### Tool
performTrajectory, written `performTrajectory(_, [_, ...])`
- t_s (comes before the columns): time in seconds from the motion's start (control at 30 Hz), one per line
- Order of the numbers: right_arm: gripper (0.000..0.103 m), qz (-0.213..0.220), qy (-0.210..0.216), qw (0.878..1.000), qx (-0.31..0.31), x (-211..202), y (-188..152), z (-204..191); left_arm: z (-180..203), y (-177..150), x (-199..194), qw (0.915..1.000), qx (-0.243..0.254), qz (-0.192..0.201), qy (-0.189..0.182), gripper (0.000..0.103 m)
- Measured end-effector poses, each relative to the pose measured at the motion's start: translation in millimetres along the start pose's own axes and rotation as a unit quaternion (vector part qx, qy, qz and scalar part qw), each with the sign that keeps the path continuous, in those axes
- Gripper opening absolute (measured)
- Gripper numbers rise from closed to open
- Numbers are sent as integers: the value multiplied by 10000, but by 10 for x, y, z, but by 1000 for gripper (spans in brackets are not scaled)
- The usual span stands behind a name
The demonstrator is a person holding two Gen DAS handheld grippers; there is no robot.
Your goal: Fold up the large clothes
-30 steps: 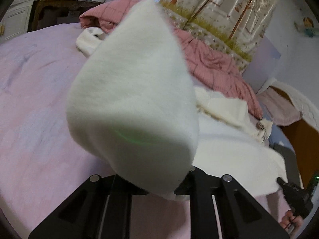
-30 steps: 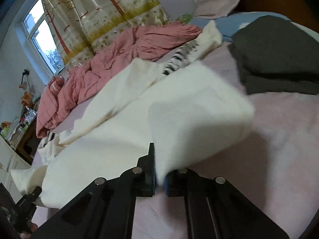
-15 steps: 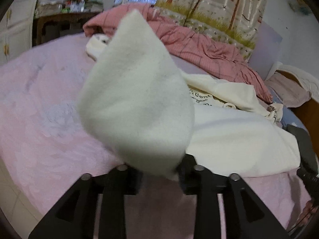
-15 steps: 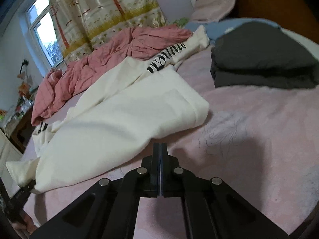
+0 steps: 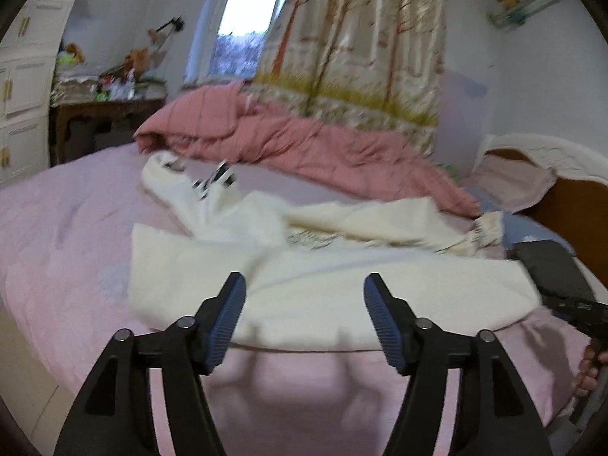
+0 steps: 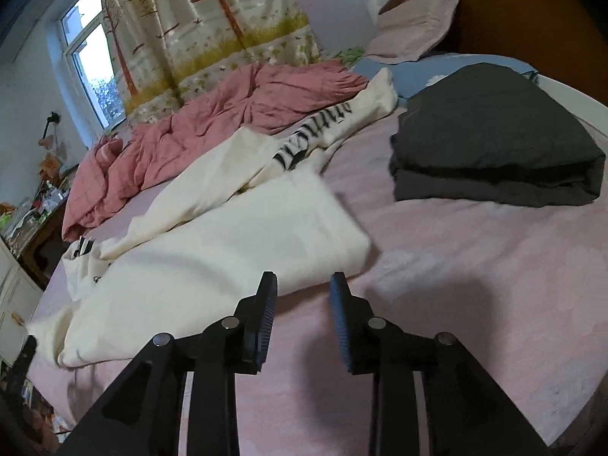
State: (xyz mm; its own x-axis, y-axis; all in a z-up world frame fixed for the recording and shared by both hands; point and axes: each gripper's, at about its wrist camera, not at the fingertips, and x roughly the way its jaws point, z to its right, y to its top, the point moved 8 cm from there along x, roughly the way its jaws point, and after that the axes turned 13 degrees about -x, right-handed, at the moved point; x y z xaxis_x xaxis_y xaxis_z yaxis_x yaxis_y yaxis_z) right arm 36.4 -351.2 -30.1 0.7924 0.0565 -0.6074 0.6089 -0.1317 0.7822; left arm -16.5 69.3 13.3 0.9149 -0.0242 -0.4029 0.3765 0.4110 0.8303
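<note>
I see the cream garment [image 5: 326,296] beyond my left gripper [image 5: 304,292] and right gripper [image 6: 304,288], both jaws opening and empty, on the pink bed [image 6: 475,258].

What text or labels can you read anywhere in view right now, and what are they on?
Nothing is readable.
Black lettering on the sleeve of the cream sweatshirt: large but sideways and creased, not legible.
Small dark print on the sweatshirt's front: blurred.
Cuff markings: blurred, and may only be stripes.

Daylight coming through window [image 5: 247,30]; tree-print curtain [image 5: 364,38] hanging beside it; cluttered wooden desk [image 5: 106,114] standing against pale wall [image 5: 532,76].
</note>
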Motion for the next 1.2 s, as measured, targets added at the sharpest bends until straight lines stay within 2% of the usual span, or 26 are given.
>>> performTrajectory(0.07, [33, 18, -52, 10000, -15, -32, 25, 100, 216, -38, 16, 9997, 208, -55, -150, 67])
performTrajectory(0.13, [46, 15, -104, 9999, -40, -54, 37, 214, 447, -88, 111, 9984, 472, -142, -264, 67])
performTrajectory(0.27, [47, 136, -417, 9988, 209, -117, 29, 510, 871, -217, 440, 9952, 793, -410, -411, 68])
performTrajectory(0.33, [47, 140, -264, 9977, 614, -100, -5, 648, 1022, -323, 666, 9925, 854, -721, -494, 70])
performTrajectory(0.4, [47, 83, -13, 9957, 928, -36, -28, 723, 1112, -484, 883, 9874, 1092, -1089, -360, 71])
performTrajectory(0.53, [47, -168, 389, 9914, 1240, 170, -83, 758, 1026, -732, 1120, 9822, 1318, -1336, -95, 71])
performTrajectory(0.6, [47, -346, 929, 9811, 1664, 367, -97, 736, 942, -829, 1172, 9805, 1365, -1417, -22, 71])
performTrajectory(0.67, [47, -496, 1511, 9625, 2197, 562, -134, 680, 921, -869, 1201, 9797, 1373, -1462, -33, 71])
performTrajectory(0.7, [47, -564, 1822, 9493, 2500, 658, -166, 637, 919, -871, 1196, 9798, 1375, -1452, -32, 71])
performTrajectory(0.73, [47, -629, 2076, 9365, 2755, 741, -197, 587, 916, -878, 1192, 9800, 1375, -1437, -27, 72])
performTrajectory(0.77, [47, -666, 2209, 9289, 2896, 816, -204, 543, 904, -882, 1194, 9802, 1376, -1421, -21, 72])
performTrajectory(0.83, [44, -631, 2066, 9348, 2819, 907, -139, 473, 900, -905, 1206, 9802, 1393, -1410, -8, 73])
performTrajectory(0.87, [31, -566, 1919, 9385, 2812, 937, -119, 470, 898, -911, 1209, 9802, 1388, -1414, -17, 73])
performTrajectory(0.9, [7, -520, 1771, 9414, 2822, 972, -107, 475, 896, -909, 1206, 9803, 1374, -1421, -40, 73])
performTrajectory(0.93, [6, -440, 1617, 9441, 2840, 980, -88, 494, 893, -904, 1200, 9803, 1361, -1428, -68, 73])
performTrajectory(1.0, [6, 58, 1454, 9551, 2580, 794, 94, 461, 886, -899, 1184, 9806, 1343, -1426, -98, 73])
performTrajectory(1.03, [6, 391, 1335, 9646, 2239, 629, 228, 388, 885, -898, 1172, 9808, 1336, -1416, -122, 73])
performTrajectory(1.07, [6, 726, 1077, 9782, 1620, 438, 391, 248, 888, -895, 1168, 9810, 1329, -1404, -136, 73])
performTrajectory(1.1, [6, 782, 889, 9845, 1297, 388, 449, 172, 883, -896, 1174, 9812, 1313, -1408, -129, 73])
performTrajectory(1.13, [6, 679, 602, 9905, 1029, 416, 454, 122, 881, -901, 1181, 9809, 1309, -1432, -122, 73])
performTrajectory(1.17, [6, 225, 233, 9948, 968, 593, 334, 155, 883, -906, 1188, 9805, 1320, -1449, -118, 73])
performTrajectory(1.2, [6, -192, 75, 9940, 1076, 758, 190, 221, 890, -911, 1186, 9802, 1345, -1447, -117, 73])
